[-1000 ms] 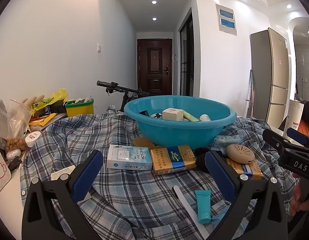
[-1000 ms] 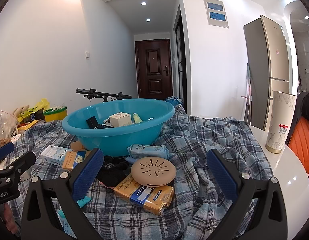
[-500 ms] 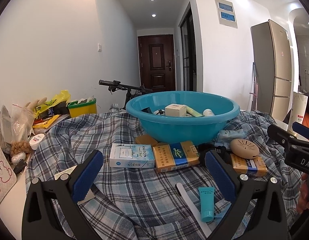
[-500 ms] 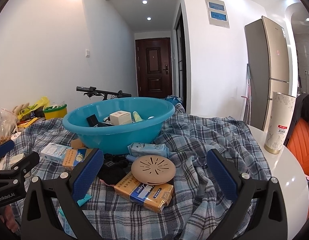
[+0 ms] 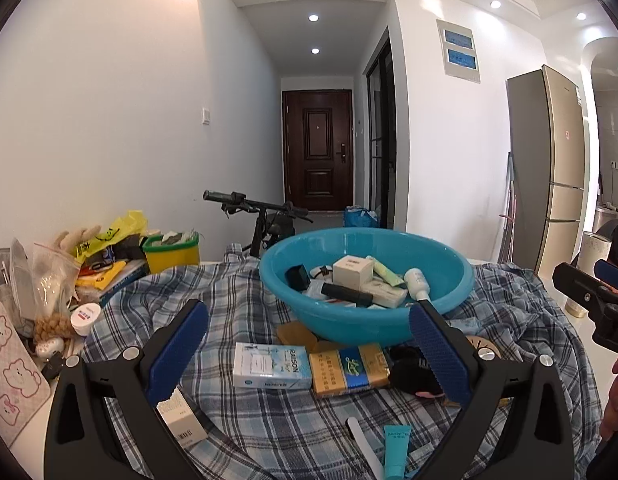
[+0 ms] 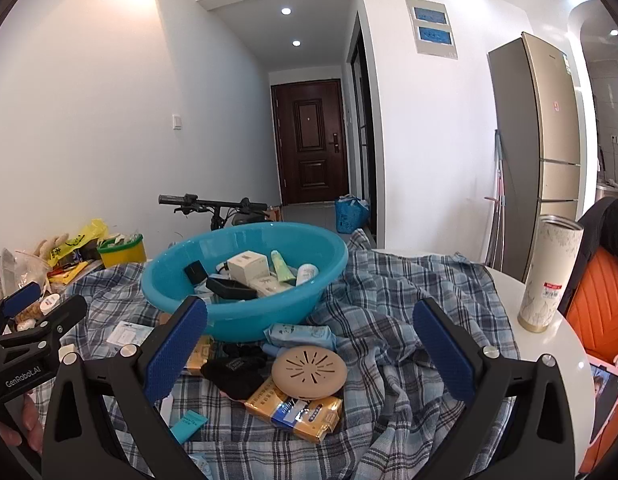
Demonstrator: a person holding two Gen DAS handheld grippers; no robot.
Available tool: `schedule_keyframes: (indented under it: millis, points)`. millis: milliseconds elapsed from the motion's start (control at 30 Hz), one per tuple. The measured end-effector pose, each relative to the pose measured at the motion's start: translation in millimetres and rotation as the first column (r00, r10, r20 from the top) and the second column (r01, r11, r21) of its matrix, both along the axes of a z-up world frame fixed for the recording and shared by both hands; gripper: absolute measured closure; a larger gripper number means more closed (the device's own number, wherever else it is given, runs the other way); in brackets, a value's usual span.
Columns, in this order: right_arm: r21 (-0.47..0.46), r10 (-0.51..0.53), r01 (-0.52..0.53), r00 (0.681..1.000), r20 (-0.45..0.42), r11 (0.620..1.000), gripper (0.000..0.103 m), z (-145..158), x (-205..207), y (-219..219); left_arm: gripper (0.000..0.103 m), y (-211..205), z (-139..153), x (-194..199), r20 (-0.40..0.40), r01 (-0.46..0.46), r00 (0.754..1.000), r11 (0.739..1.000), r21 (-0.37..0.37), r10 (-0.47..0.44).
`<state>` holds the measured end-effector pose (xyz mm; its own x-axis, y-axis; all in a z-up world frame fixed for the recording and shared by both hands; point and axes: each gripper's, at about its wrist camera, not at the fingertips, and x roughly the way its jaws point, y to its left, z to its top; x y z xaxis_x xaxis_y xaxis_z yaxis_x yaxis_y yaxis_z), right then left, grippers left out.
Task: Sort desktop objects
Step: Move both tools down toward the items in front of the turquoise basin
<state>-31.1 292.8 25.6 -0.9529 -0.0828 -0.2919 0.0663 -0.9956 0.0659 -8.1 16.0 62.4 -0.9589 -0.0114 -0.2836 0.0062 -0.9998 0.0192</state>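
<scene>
Though half-hidden, beige disc [image 5: 482, 347] behind left tongs [image 5: 307, 350].

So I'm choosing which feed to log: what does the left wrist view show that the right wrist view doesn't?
Only the left wrist view shows the pink bear-print pouch and the long white cardboard box beside the left finger.

Only the right wrist view shows the whole round beige vented disc, the tall white patterned tumbler and the orange chair.

Both share the blue plastic basin on the plaid cloth, the white-blue RAISON box, and both open grippers, left and right.
</scene>
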Motion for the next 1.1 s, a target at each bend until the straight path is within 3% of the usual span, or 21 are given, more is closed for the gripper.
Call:
schedule_keyframes:
  millis: [167, 267, 433, 567, 800, 967, 1100]
  points:
    - [0.01, 0.034, -0.034, 0.998, -0.047, 0.999, 0.0, 33.0, 4.9, -6.8, 0.0, -0.6, 31.9, 10.4, -0.109, 0.018, 0.994, 0.999, 0.029, -0.015]
    - [0.02, 0.043, -0.041, 0.997, -0.07, 0.999, 0.0, 51.3, 5.9, -8.2, 0.0, 2.2, 50.9, 12.4, -0.131, 0.025, 0.991, 0.999, 0.032, -0.021]
    - [0.01, 0.049, -0.048, 0.992, -0.113, 0.999, 0.0, 80.7, 8.0, -5.4, 0.0, 19.1, 80.4, 0.1, -0.098, 0.0, 0.995, 0.997, -0.075, -0.008]
    - [0.0, 0.05, -0.051, 0.989, -0.142, 0.999, 0.0, 99.3, 7.4, -3.1, 0.0, 27.0, 95.5, -10.6, -0.061, -0.082, 0.995, 0.989, -0.12, 0.075]
    - [0.001, 0.067, -0.067, 0.983, -0.17, 0.998, 0.0, 118.6, 4.0, -3.9, 0.0, 17.6, 118.5, -11.2, -0.073, -0.044, 0.997, 0.998, -0.051, 0.04]
    - [0.011, 0.075, -0.074, 0.984, -0.159, 0.997, 0.0, 121.8, 1.9, -5.8, 0.0, 25.9, 119.4, -16.9, -0.052, -0.053, 0.998, 0.99, -0.13, 0.047]
    - [0.037, 0.087, -0.084, 0.99, -0.111, 0.996, 0.0, 117.7, -4.7, -11.9, 0.0, 27.8, 114.1, -23.0, 0.001, -0.036, 0.999, 0.992, -0.119, 0.037]
